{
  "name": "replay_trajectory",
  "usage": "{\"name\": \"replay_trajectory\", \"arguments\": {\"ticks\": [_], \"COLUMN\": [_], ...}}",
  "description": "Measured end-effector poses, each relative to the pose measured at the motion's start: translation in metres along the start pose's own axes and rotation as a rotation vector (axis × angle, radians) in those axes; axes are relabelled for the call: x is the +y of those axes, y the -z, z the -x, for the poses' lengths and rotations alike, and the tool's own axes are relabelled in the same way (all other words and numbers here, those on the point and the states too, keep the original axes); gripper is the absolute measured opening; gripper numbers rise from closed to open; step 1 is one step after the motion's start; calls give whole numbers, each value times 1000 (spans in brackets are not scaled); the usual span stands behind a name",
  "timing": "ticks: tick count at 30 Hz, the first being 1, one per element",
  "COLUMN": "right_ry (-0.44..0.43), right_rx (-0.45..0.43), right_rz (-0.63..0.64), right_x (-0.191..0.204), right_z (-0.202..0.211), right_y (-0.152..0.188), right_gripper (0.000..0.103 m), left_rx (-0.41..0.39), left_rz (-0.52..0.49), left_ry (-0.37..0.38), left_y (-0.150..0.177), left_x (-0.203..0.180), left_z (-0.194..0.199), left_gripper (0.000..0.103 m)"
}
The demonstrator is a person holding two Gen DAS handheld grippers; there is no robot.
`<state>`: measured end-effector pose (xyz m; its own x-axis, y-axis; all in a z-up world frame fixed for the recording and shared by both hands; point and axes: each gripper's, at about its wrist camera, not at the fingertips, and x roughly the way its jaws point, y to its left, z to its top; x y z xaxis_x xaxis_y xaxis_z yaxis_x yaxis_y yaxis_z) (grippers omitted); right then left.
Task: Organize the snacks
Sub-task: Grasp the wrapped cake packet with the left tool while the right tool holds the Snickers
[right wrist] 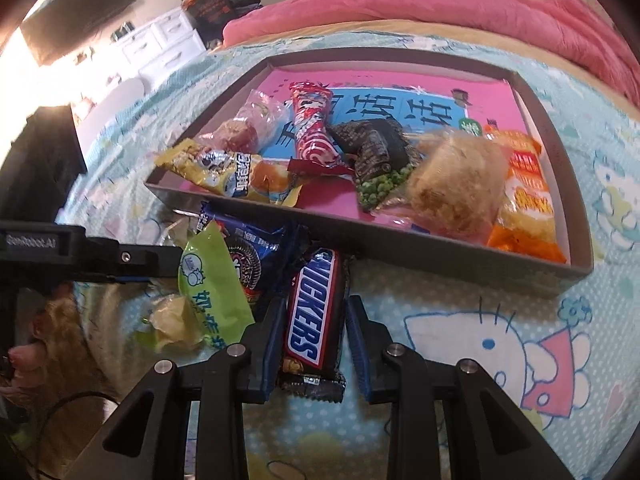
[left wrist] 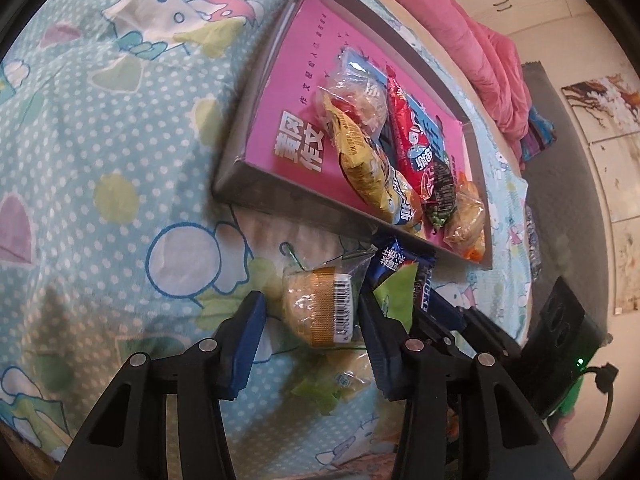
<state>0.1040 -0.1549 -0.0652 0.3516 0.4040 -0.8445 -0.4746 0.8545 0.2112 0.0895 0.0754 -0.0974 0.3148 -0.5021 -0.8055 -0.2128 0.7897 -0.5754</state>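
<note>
A grey tray point(right wrist: 440, 258) with a pink liner lies on the bed and holds several snacks. Among them are a yellow packet point(right wrist: 224, 176), a red packet point(right wrist: 312, 128), a pea packet point(right wrist: 380, 190) and orange chips point(right wrist: 524, 196). In front of the tray, my right gripper point(right wrist: 312, 304) is shut on a Snickers bar point(right wrist: 312, 320) that lies lengthwise between its pads. Beside it lie a blue Oreo packet point(right wrist: 256, 258) and a green packet point(right wrist: 212, 280). My left gripper point(left wrist: 312, 300) has closed around a clear-wrapped pastry point(left wrist: 316, 308) with a barcode label. Its pads press on the wrapper.
A pink blanket point(right wrist: 440, 4) is bunched behind the tray. White drawers point(right wrist: 160, 40) stand past the bed's far left corner. The cartoon bedsheet point(left wrist: 100, 160) spreads wide to the left of the tray. Another yellow-green packet point(left wrist: 332, 380) lies under the left gripper.
</note>
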Motion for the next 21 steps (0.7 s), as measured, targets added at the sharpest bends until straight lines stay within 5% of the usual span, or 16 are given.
{"name": "replay_trajectory", "arguments": {"ticks": [7,12,21], "right_ry": [79,38,-32], "right_rx": [-2,-2,-26], "right_rz": [106,94,2], "right_x": [14,8,-9], "right_z": [-10,-5,13], "right_y": [-3,-4,-1], "right_gripper": [31,30,29], "left_rx": [-14,-18,-36], "left_rz": [-36,-91,-141], "left_ry": [-38,-73,-82], "left_y": [-6,-14,-19], "left_x": [-11,-25,-42], "left_z": [-7,-13,-17], "left_gripper": [47,37,35]}}
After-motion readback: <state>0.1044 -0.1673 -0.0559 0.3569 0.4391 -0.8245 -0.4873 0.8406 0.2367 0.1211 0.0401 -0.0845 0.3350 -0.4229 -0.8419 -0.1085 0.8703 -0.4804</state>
